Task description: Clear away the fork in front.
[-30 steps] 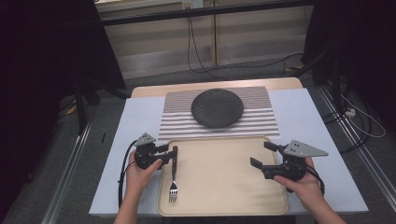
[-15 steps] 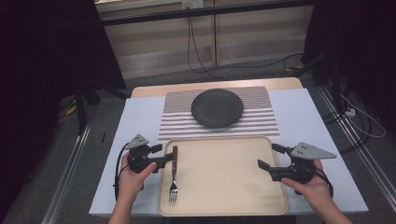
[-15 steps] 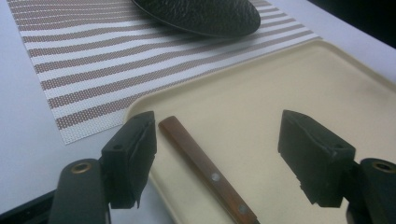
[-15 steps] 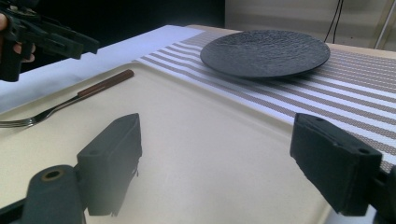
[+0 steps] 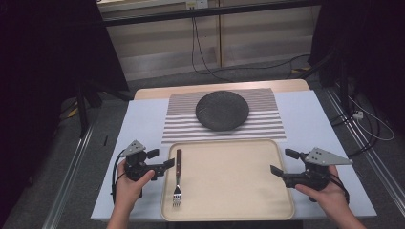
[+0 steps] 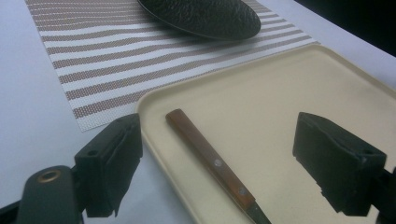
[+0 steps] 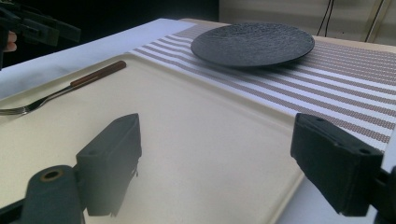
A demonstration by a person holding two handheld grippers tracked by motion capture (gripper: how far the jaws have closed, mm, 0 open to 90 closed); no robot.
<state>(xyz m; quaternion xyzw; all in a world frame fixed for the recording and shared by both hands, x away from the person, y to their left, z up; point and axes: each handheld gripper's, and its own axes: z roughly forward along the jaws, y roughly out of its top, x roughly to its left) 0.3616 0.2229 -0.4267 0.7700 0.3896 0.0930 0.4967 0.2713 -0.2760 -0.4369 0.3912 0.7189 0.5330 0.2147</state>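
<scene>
Tray (image 6: 327, 93), fork (image 6: 212, 163) tines cut off

Fork (image 6: 212, 163) tines cut off at left gripper view's bottom edge, plate (image 6: 201, 16) top cropped

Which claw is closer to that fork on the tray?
Left. The left claw sits open right beside the fork handle; the right claw hovers at the tray's opposite edge.

A dark plate (image 5: 222, 110) rests on a striped placemat (image 5: 181, 125) beyond the tray (image 5: 229, 176).
</scene>
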